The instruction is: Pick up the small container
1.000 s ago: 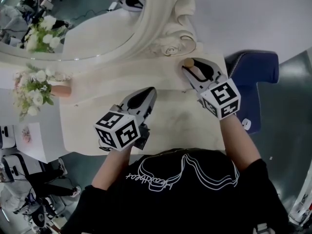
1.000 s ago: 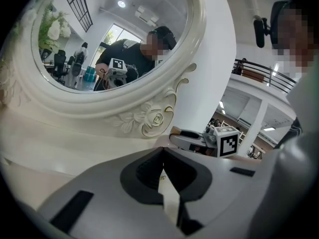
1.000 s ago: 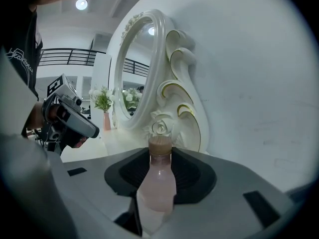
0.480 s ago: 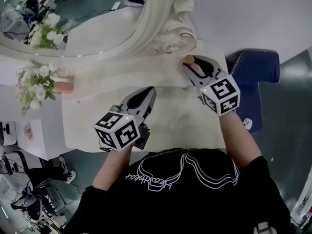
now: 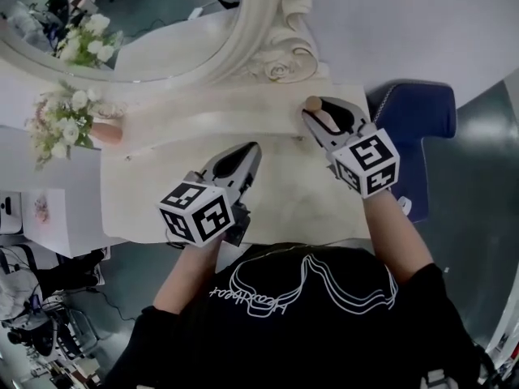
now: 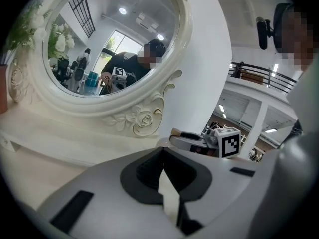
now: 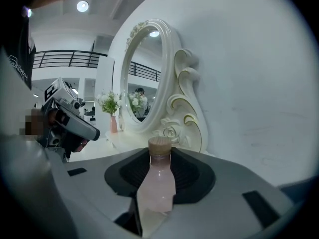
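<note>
The small container is a pale pink bottle [image 7: 159, 180] with a tan cap [image 7: 160, 144]. My right gripper [image 7: 159, 158] is shut on it, and the cap points away along the jaws. In the head view the bottle [image 5: 322, 116] sits in the right gripper [image 5: 315, 109] over the back right of the cream dressing table [image 5: 284, 197]. My left gripper [image 5: 250, 151] hovers over the table's middle, its jaws shut with nothing between them. The left gripper view shows the same shut jaws of the left gripper [image 6: 162, 166], with the right gripper [image 6: 192, 139] beyond them.
An ornate white mirror frame [image 5: 280, 51] stands at the back of the table. A pink vase of white flowers [image 5: 104, 133] is at the back left. A blue chair [image 5: 418, 124] stands to the right of the table.
Both grippers stay almost where they were, the bottle still in the right one. Only the head view has shifted slightly.
</note>
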Demonstrator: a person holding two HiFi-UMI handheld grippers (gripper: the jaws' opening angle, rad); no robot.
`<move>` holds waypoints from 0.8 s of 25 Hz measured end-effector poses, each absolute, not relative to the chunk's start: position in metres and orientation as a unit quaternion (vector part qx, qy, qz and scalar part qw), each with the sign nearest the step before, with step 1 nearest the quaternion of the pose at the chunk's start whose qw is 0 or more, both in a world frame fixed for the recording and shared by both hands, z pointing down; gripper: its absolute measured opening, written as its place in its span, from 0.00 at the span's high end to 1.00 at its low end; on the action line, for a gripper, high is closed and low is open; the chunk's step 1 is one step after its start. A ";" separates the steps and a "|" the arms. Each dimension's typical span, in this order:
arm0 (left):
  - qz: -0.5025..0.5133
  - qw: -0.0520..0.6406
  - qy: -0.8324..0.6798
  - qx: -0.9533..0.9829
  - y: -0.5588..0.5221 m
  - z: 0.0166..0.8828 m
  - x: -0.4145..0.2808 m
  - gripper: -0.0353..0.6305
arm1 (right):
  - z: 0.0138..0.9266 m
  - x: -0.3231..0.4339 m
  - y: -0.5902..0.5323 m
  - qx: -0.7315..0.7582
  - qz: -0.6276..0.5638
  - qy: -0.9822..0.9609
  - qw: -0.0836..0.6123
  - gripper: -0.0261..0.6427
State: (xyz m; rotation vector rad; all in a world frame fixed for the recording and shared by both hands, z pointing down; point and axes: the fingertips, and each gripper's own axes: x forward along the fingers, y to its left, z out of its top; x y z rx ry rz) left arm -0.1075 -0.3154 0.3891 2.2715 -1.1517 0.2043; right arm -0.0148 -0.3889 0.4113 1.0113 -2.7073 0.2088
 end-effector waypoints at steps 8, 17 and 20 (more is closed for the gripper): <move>0.056 0.264 -0.430 0.861 -0.284 0.367 -0.086 0.94 | 0.376 -0.005 -0.339 0.319 0.053 -0.940 0.110 0.76; 0.040 0.223 -0.432 0.873 -0.252 0.338 -0.068 0.94 | 0.331 0.005 -0.277 0.294 0.044 -0.951 0.087 0.76; 0.032 0.208 -0.432 0.877 -0.245 0.326 -0.063 0.94 | 0.318 0.010 -0.262 0.289 0.051 -0.953 0.079 0.76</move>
